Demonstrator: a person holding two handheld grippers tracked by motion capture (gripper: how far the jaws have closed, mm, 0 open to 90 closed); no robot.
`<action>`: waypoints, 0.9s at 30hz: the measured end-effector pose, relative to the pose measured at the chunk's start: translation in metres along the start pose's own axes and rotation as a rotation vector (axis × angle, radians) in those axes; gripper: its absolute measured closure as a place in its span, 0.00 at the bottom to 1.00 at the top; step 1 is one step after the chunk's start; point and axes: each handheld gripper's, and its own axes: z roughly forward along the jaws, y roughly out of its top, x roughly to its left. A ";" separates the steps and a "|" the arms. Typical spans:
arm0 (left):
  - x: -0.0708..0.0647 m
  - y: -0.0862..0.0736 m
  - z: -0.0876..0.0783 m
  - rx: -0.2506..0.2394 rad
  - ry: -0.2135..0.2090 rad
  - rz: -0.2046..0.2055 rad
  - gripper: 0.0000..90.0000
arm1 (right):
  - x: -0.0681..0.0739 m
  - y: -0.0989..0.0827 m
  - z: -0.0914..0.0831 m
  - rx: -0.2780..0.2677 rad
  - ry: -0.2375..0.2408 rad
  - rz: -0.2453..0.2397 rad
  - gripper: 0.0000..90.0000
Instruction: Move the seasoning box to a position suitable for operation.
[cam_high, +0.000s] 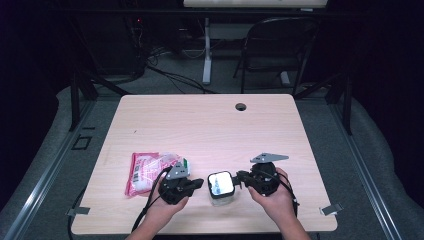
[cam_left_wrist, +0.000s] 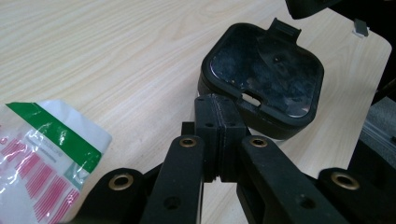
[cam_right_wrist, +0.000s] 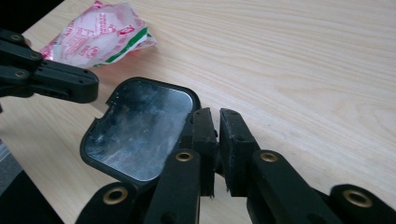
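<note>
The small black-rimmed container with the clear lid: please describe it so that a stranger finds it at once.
On the light wooden table, look near its front edge, between the two hand-held grippers. There stands a small black-rimmed container with a clear lid. Unlike the flat red-and-white plastic packet to its left, it is boxy and rigid.

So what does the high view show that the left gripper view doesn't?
High view alone: both hands, the right hand, a folding chair behind the table, and the table's cable hole. Left gripper view alone: the left gripper close up, jaws shut with nothing between them. Both: the black-lidded container, the red-and-white packet and the wooden table.
</note>
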 end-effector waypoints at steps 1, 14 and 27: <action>0.000 -0.001 0.001 0.003 -0.002 -0.001 1.00 | 0.000 0.000 0.000 0.000 0.000 0.000 0.94; -0.009 -0.005 0.004 0.038 -0.029 0.027 1.00 | 0.001 -0.002 0.006 0.010 0.029 0.015 0.96; -0.013 -0.008 0.009 0.061 -0.060 0.041 1.00 | 0.000 -0.004 0.006 -0.003 0.034 0.019 0.97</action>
